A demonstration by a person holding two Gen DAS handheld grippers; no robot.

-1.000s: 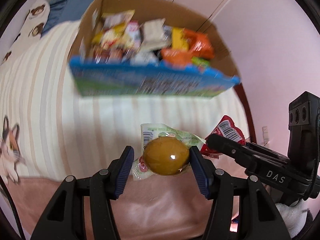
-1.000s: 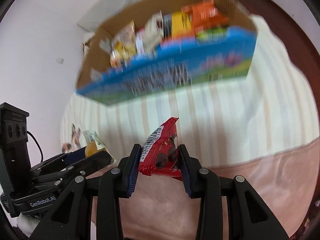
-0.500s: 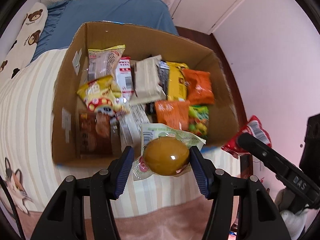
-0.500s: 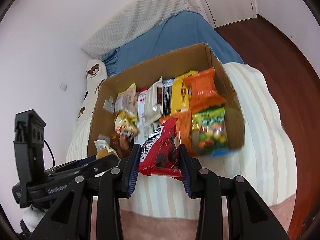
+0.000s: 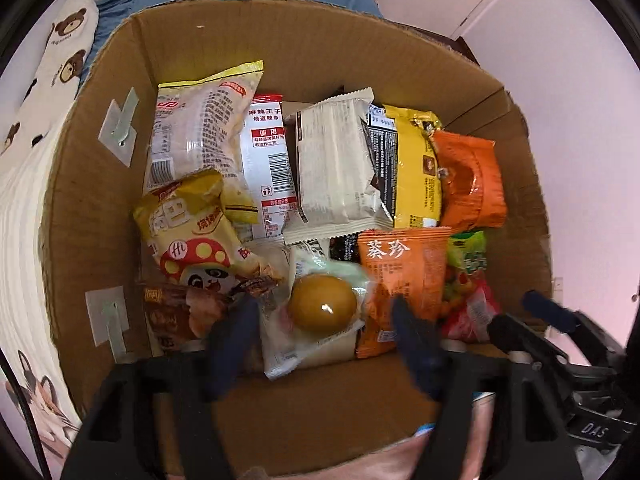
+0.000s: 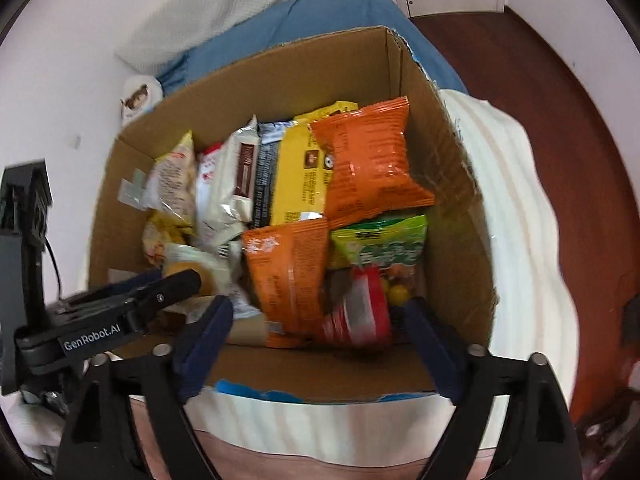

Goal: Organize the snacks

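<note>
An open cardboard box (image 5: 100, 184) full of snack packets sits on the striped bed; it also shows in the right wrist view (image 6: 448, 168). My left gripper (image 5: 320, 344) is open over the box's near edge, and the clear packet with a brown egg (image 5: 322, 304) lies loose between its blurred jaws among the snacks. My right gripper (image 6: 320, 336) is open at the box's near right corner, and the red snack packet (image 6: 360, 316) lies free in the box below the green packet (image 6: 380, 244).
The box holds orange (image 6: 368, 164), yellow (image 5: 412, 176), white (image 5: 336, 168) and mushroom-print (image 5: 188, 232) packets. A blue blanket (image 6: 328, 12) lies behind the box. A bear-print pillow (image 5: 52, 76) is at the left. Wooden floor (image 6: 560, 80) is to the right of the bed.
Both grippers moved forward over the box and opened. The egg packet and the red packet, held before, now lie in the box.
</note>
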